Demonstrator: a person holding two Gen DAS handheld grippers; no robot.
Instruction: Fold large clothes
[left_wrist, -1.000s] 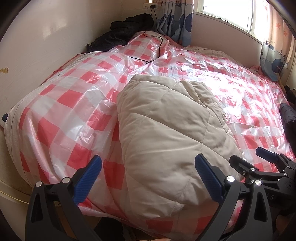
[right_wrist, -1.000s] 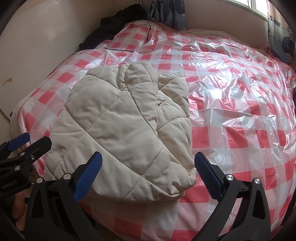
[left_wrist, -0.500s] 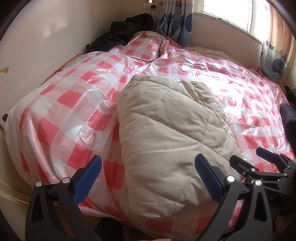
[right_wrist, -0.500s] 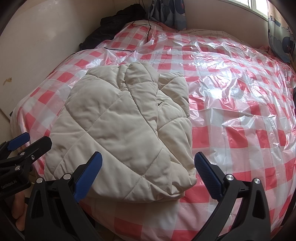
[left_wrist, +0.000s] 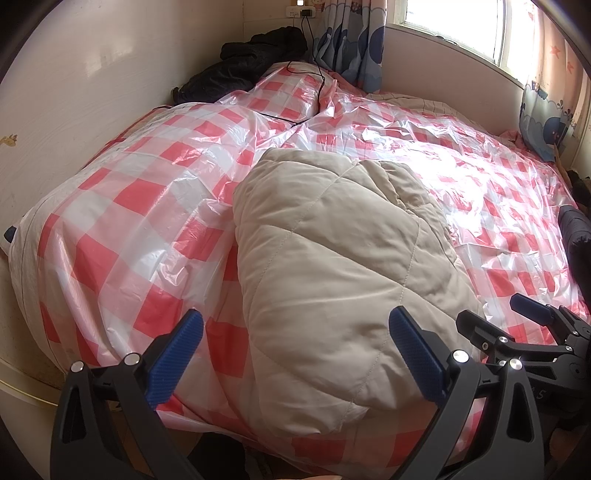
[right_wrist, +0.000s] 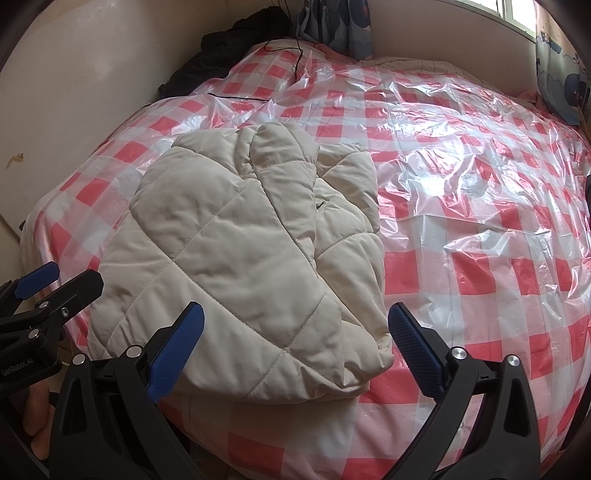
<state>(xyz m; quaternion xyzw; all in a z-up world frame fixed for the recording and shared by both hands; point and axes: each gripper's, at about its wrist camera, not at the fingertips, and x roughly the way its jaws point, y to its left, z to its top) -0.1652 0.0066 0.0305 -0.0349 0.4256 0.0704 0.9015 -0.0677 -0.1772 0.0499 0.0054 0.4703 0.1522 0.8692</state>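
A beige quilted jacket (left_wrist: 332, 258) (right_wrist: 243, 251) lies folded into a compact bundle at the near edge of the bed. My left gripper (left_wrist: 295, 354) hovers open just in front of its near end, nothing between the blue pads. My right gripper (right_wrist: 295, 343) is also open and empty, above the bundle's near right corner. Each gripper shows in the other's view: the right one (left_wrist: 517, 321) at the lower right, the left one (right_wrist: 44, 284) at the lower left.
The bed carries a red-and-white checked plastic sheet (right_wrist: 461, 221). Dark clothes (left_wrist: 251, 62) and a black cable (left_wrist: 317, 81) lie at the far corner by the wall. Curtains (left_wrist: 354, 48) and a window stand beyond. A dark item (left_wrist: 576, 236) sits at the right edge.
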